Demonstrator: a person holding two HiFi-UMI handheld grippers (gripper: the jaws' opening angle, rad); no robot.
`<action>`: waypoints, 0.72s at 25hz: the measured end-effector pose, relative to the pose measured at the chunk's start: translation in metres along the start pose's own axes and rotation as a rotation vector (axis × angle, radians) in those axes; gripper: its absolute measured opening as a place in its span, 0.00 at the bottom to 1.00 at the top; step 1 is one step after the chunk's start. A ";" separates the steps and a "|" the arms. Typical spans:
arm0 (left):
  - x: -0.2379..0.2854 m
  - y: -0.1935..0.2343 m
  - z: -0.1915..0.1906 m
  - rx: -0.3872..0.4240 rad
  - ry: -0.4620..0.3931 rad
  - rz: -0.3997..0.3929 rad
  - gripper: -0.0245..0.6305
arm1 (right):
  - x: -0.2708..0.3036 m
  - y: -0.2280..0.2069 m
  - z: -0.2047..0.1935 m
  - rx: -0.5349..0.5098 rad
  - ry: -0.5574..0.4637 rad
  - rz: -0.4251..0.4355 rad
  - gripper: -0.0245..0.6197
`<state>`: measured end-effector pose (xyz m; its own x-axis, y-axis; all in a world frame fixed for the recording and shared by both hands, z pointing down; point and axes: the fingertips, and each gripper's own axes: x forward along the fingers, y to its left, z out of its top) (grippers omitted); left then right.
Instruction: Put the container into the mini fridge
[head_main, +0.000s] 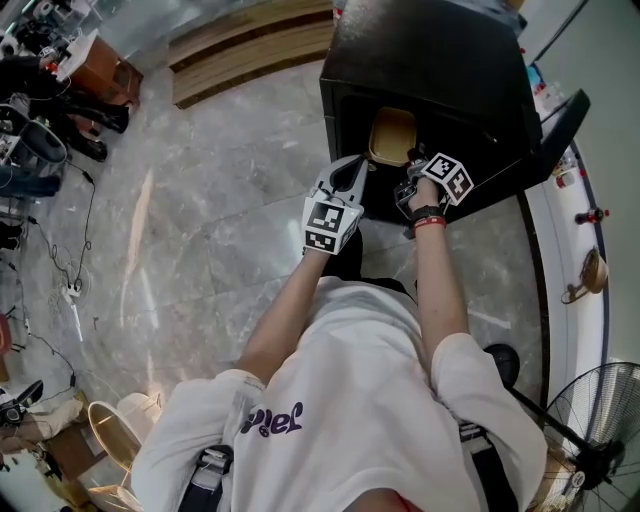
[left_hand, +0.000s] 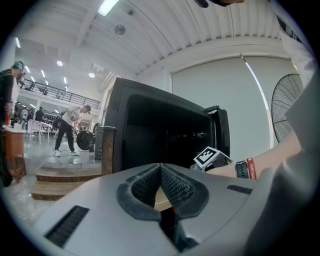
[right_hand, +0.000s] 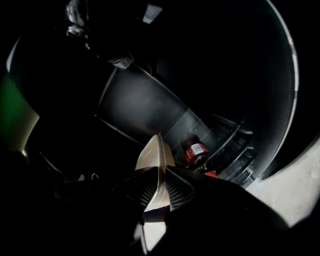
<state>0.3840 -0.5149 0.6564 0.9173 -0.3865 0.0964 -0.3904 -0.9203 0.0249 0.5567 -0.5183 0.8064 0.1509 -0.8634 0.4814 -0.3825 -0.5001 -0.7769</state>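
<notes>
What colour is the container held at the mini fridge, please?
The container is tan-beige, clearest in the head view.

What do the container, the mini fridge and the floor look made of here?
Container: tan, probably plastic, judging by its thin, smooth rim; paperboard is possible.
Mini fridge: smooth black casing with a faint sheen, either metal or plastic.
Floor: polished grey stone or stone-look tile, veined and reflecting light.

Glossy grey marble floor. Toward its far edge, a black mini fridge standing directly on it, door swung open to the right. Left of that, along the far edge, pale wooden steps. At the left edge, dark clutter and a thin cable trailing to a white power strip. In the near right corner, a black fan.
</notes>
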 end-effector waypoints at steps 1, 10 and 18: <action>0.001 0.001 -0.001 0.000 0.001 0.000 0.07 | 0.004 -0.002 0.001 -0.001 0.000 -0.003 0.13; 0.014 0.003 0.003 0.006 0.000 -0.023 0.07 | 0.030 -0.006 0.018 0.010 -0.008 -0.021 0.13; 0.020 0.008 -0.008 0.000 0.013 -0.027 0.07 | 0.053 -0.004 0.028 -0.007 -0.011 0.004 0.13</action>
<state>0.3989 -0.5294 0.6669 0.9263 -0.3609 0.1084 -0.3657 -0.9303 0.0278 0.5915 -0.5641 0.8235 0.1595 -0.8662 0.4736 -0.3897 -0.4960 -0.7759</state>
